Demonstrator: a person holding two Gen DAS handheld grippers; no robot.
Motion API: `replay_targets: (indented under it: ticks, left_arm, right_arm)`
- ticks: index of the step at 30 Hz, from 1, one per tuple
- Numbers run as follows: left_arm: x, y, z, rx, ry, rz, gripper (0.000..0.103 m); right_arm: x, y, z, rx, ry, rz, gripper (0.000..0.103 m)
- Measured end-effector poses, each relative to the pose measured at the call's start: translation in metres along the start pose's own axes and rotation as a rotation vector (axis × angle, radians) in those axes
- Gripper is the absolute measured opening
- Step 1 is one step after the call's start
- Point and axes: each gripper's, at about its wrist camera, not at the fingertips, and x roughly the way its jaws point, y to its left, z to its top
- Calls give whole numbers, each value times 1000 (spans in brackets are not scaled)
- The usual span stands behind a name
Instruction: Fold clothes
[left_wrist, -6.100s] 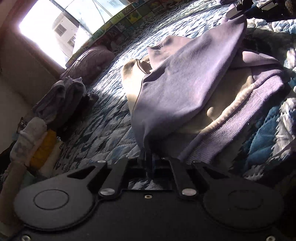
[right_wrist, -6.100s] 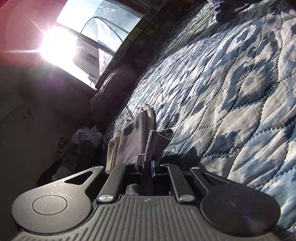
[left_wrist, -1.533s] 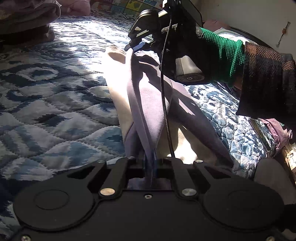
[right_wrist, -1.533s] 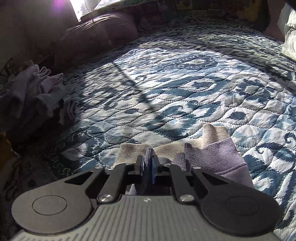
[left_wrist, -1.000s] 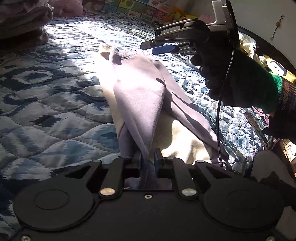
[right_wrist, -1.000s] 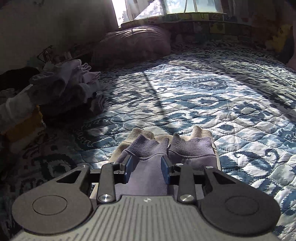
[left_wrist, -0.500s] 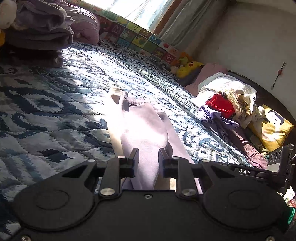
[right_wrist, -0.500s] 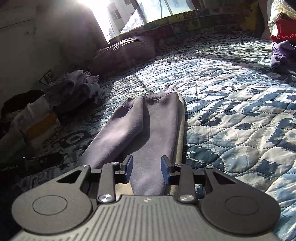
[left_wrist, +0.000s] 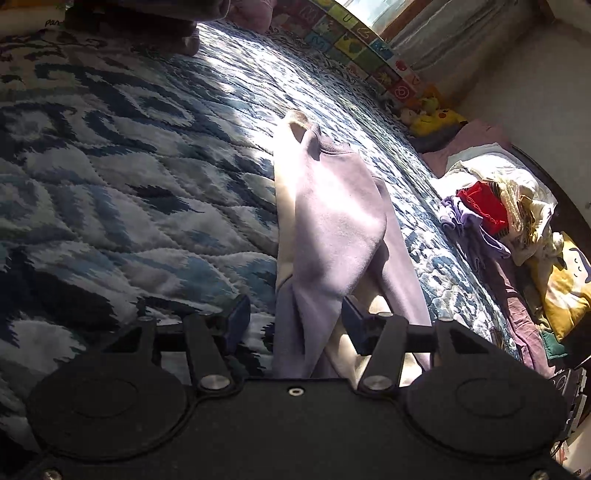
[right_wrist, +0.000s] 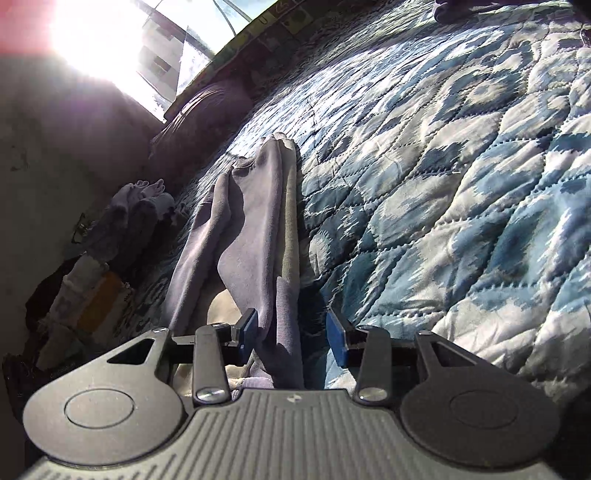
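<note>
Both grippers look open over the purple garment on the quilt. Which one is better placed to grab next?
Probably the right gripper: a fold of the purple garment already stands between its open jaws. The left gripper also straddles cloth, but with a wider gap around it.

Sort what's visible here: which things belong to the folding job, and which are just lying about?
In the job:
- purple garment, laid out long on the quilt
- left gripper, open over it
- right gripper, open over it

Lying about:
- clothes heap with a red piece
- yellow plush toys
- clothes stack near the bed's edge
- pillow by the window
</note>
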Motion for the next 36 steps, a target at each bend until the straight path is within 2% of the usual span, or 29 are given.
replay_targets:
  ticks: [4, 8, 10, 11, 12, 13, 16, 17, 18, 20, 21, 23, 25, 26, 27, 30, 32, 36]
  left_arm:
    - [-9, 15, -17, -162, 45, -83, 54]
    - [-10, 24, -25, -285, 39, -139, 50]
    - [-5, 23, -26, -307, 50, -144, 31]
    - [-3, 21, -29, -307, 58, -132, 22]
    - [-2, 19, -32, -306, 59, -132, 8]
    - [-3, 16, -34, -312, 54, -136, 4]
    - [-10, 8, -38, -313, 49, -139, 3]
    - [-10, 5, -39, -284, 54, -112, 3]
    - [-10, 2, -41, -245, 62, -79, 3]
    - [-10, -1, -38, -203, 88, -43, 14]
    - [-18, -8, -32, -144, 74, -50, 31]
    - [-38, -29, -23, 33, 5, -49, 49]
    - [-56, -56, -19, 283, -42, -35, 55]
    - [-62, -70, -21, 443, -59, -16, 64]
    - [-66, -84, -29, 630, -73, 17, 68]
    - [-63, -103, -61, 1102, -71, 140, 68]
    - [-53, -97, -83, 1346, -36, 197, 68]
    - [-27, -74, -110, 1633, 38, 293, 69]
  right_arm:
    - [1, -15, -7, 171, 22, 94, 42]
    - [6, -15, -10, 205, 1, 94, 39]
    - [9, -15, -12, 221, -6, 95, 32]
    - [10, -14, -13, 218, 0, 95, 23]
    - [11, -15, -13, 214, 5, 96, 10]
    - [8, -15, -12, 218, -2, 102, 9]
    - [0, -9, -6, 176, 13, 80, 8]
    - [-2, -7, -5, 150, 28, 64, 8]
    - [-1, -2, -4, 84, 58, 26, 12]
    - [-8, 4, -2, 25, 49, 20, 20]
    - [-14, 7, 0, 14, 34, 48, 21]
    - [-29, 19, 6, -80, -13, 63, 26]
    - [-43, 39, 9, -292, -55, 29, 29]
    - [-48, 50, 4, -444, -59, -13, 30]
    - [-52, 61, -1, -606, -62, -58, 31]
    - [-50, 75, -28, -957, -31, -165, 36]
    - [-50, 72, -50, -1124, -2, -213, 36]
    - [-41, 73, -84, -1305, 37, -280, 39]
